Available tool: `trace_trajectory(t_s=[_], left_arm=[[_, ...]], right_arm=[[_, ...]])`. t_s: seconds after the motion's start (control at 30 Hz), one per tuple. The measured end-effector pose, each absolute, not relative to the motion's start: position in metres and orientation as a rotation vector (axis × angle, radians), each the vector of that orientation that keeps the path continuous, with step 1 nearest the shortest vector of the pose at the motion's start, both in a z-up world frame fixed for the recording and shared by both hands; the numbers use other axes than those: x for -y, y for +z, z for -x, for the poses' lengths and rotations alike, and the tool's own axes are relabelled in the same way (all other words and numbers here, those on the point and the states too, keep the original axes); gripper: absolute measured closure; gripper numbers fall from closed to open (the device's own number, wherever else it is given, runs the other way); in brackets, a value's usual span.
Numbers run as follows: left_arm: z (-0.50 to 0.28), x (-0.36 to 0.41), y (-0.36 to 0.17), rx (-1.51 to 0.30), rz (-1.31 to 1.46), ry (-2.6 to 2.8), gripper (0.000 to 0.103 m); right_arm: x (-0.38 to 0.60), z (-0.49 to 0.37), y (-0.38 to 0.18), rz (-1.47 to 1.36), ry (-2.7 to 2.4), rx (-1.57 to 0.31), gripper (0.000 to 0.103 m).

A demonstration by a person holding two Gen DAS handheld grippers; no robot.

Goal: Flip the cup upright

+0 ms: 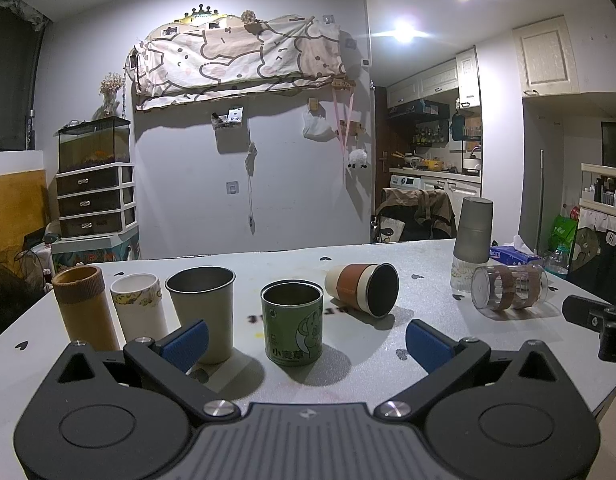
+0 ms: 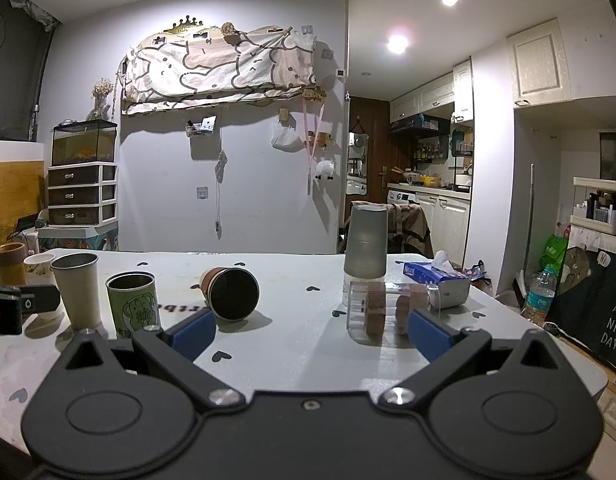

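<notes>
A cream cup with a brown sleeve (image 1: 364,289) lies on its side on the white table (image 1: 267,264), its dark mouth toward me; it also shows in the right wrist view (image 2: 229,293). A clear cup with brown bands (image 1: 508,293) lies on its side at the right; in the right wrist view (image 2: 388,312) it lies just ahead of my right gripper. My left gripper (image 1: 305,344) is open and empty, with a green tin (image 1: 292,328) standing between its fingers. My right gripper (image 2: 312,334) is open and empty.
Upright in a row at left stand a tan ribbed cup (image 1: 83,306), a white paper cup (image 1: 139,306) and a steel cup (image 1: 203,312). A grey cup (image 2: 366,246) stands upside down on a clear one. A tissue pack (image 2: 436,272) lies at the right edge.
</notes>
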State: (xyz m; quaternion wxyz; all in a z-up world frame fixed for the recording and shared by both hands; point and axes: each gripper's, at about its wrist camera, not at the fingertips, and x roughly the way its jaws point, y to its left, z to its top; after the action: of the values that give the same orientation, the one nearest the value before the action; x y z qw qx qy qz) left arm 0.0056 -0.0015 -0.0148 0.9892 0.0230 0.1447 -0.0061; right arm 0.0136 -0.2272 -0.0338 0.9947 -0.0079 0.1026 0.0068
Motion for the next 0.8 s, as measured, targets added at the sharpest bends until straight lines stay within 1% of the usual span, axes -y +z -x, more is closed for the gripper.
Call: trace_trajectory(t_s=[0.8], left_arm=[[-0.0061, 0.0015, -0.0153, -0.295, -0.045, -0.014, 0.0]], right_arm=[[0.2242, -0.015, -0.0388, 0.015, 0.019, -0.21, 0.0]])
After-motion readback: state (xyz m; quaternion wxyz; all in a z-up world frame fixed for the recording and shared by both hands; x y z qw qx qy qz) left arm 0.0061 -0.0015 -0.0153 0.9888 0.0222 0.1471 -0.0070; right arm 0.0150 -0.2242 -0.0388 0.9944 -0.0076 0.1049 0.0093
